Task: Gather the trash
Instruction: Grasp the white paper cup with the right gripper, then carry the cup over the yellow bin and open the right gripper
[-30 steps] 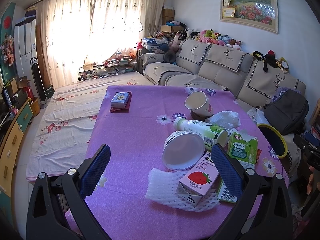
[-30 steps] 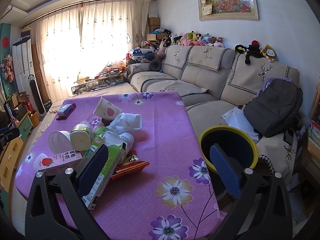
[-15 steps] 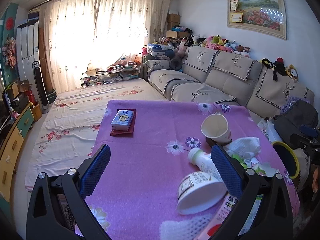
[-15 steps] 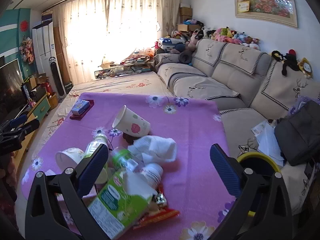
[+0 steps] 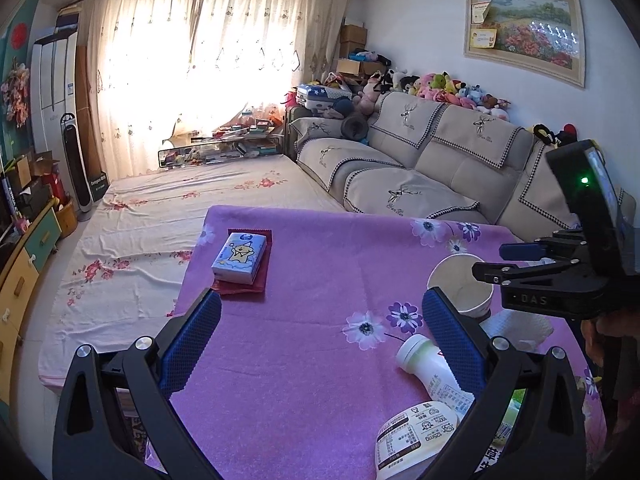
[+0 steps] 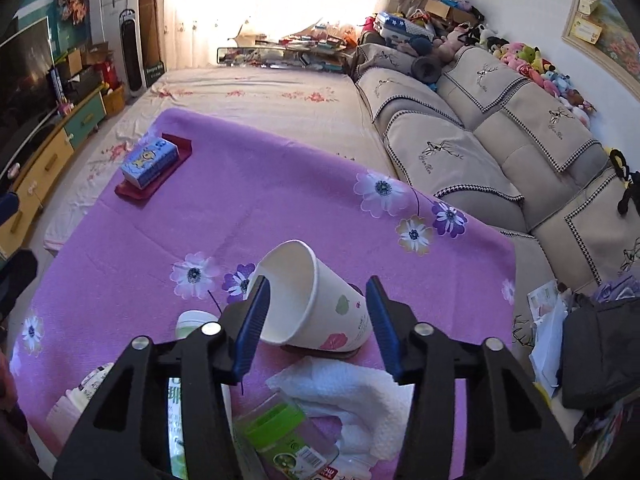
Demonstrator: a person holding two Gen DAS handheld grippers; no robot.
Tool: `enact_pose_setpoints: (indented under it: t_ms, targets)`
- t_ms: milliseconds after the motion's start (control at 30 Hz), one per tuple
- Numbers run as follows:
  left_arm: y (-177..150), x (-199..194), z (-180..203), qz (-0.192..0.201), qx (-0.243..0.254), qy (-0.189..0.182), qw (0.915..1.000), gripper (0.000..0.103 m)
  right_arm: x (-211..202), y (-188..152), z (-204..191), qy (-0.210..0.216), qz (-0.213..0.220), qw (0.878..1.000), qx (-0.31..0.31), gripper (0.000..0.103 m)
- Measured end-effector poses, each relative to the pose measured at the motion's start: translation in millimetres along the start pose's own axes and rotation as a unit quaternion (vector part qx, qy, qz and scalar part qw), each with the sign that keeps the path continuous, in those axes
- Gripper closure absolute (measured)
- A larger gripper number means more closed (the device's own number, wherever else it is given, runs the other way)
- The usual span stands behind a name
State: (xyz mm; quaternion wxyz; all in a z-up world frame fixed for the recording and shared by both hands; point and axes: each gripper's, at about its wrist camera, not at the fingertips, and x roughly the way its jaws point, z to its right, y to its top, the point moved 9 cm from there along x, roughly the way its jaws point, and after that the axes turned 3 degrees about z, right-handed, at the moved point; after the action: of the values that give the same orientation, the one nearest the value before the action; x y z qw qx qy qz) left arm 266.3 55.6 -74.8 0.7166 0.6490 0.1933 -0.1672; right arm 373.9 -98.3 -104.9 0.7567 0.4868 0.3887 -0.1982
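A white paper cup (image 6: 316, 308) with leaf prints lies tilted on the purple tablecloth (image 6: 248, 208). My right gripper (image 6: 318, 324) is open with one finger on each side of the cup. I cannot tell if the pads touch it. A crumpled white tissue (image 6: 344, 392) and a green-labelled bottle (image 6: 280, 436) lie just in front of it. In the left wrist view my left gripper (image 5: 320, 344) is open and empty above the cloth. The cup (image 5: 460, 284), a white bottle (image 5: 424, 364), a yoghurt tub (image 5: 416, 436) and the right gripper (image 5: 560, 280) are to its right.
A blue tissue box (image 5: 240, 256) on a red tray sits at the far left of the table. A beige sofa (image 5: 420, 168) runs along the right. A dark backpack (image 6: 600, 344) and papers lie at the sofa's near end. A flowered bed sheet (image 5: 140, 232) lies beyond the table.
The right gripper has moved forward and down over the trash pile so that its fingers flank the paper cup. The left gripper has swung left and up, away from the cartons.
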Motion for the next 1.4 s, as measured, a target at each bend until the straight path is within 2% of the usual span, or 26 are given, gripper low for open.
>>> enact_pose_setpoints:
  t_ms: [133, 200, 233, 367, 467, 633, 700, 767, 833, 933, 1100, 1167, 1267, 1400]
  targets:
    - [-3.9, -2.2, -6.0, 0.002, -0.002, -0.004, 1.0000, 0.004, 15.3, -3.8, 1.0, -0.019, -0.026, 0.999, -0.012, 0.068]
    - [-5.4, -3.6, -7.2, 0.001, -0.007, -0.008, 0.9999, 0.004, 23.4, -5.2, 3.8, -0.030, -0.038, 0.999, -0.017, 0.078]
    - [-5.8, -4.0, -8.1, 0.001, -0.009, -0.011, 0.9999, 0.004, 26.7, -6.1, 5.4, -0.037, -0.043, 0.998, -0.020, 0.087]
    - [-8.9, -8.5, -9.5, 0.001, -0.012, -0.014, 0.9998, 0.004, 27.5, -5.9, 16.3, -0.045, -0.043, 0.998, -0.019, 0.098]
    - [-9.9, -10.0, -10.7, 0.000, -0.012, -0.016, 0.9998, 0.004, 18.2, -1.8, 23.4, -0.032, -0.028, 0.999, -0.003, 0.098]
    - [-7.8, -18.9, -5.6, 0.000, -0.007, -0.020, 0.9998, 0.004, -14.2, 8.3, 41.9, 0.025, -0.001, 0.998, 0.049, 0.098]
    - [-6.3, -24.7, 0.6, 0.004, -0.001, -0.023, 0.9997, 0.004, -31.9, 5.8, 58.8, 0.039, 0.012, 0.996, 0.074, 0.098]
    - [-4.7, -31.7, 7.1, 0.008, 0.007, -0.027, 0.9996, 0.004, -49.2, -4.4, 88.2, 0.036, 0.022, 0.994, 0.103, 0.098]
    - [-3.5, -38.3, 13.9, 0.011, 0.012, -0.033, 0.9993, 0.004, -64.1, -25.8, 131.0, 0.018, 0.028, 0.989, 0.144, 0.098]
    - [-2.7, -47.5, 24.3, 0.014, 0.017, -0.041, 0.9989, 0.004, -82.3, -79.7, 203.6, -0.031, 0.022, 0.976, 0.215, 0.098]
    - [-5.4, -57.8, 47.1, 0.010, 0.033, -0.048, 0.9983, 0.004, -75.7, -192.3, 302.7, -0.097, -0.032, 0.941, 0.323, 0.098]
    - [-6.8, -60.3, 56.9, 0.006, 0.039, -0.048, 0.9981, 0.004, -56.3, -231.2, 327.2, -0.107, -0.065, 0.927, 0.353, 0.098]
    - [-11.6, -60.9, 72.3, -0.004, 0.048, -0.049, 0.9977, 0.004, -12.4, -278.8, 344.3, -0.097, -0.115, 0.911, 0.384, 0.097]
    - [-20.5, -59.8, 92.1, -0.024, 0.057, -0.051, 0.9968, 0.004, 38.3, -321.5, 352.2, -0.079, -0.161, 0.896, 0.406, 0.097]
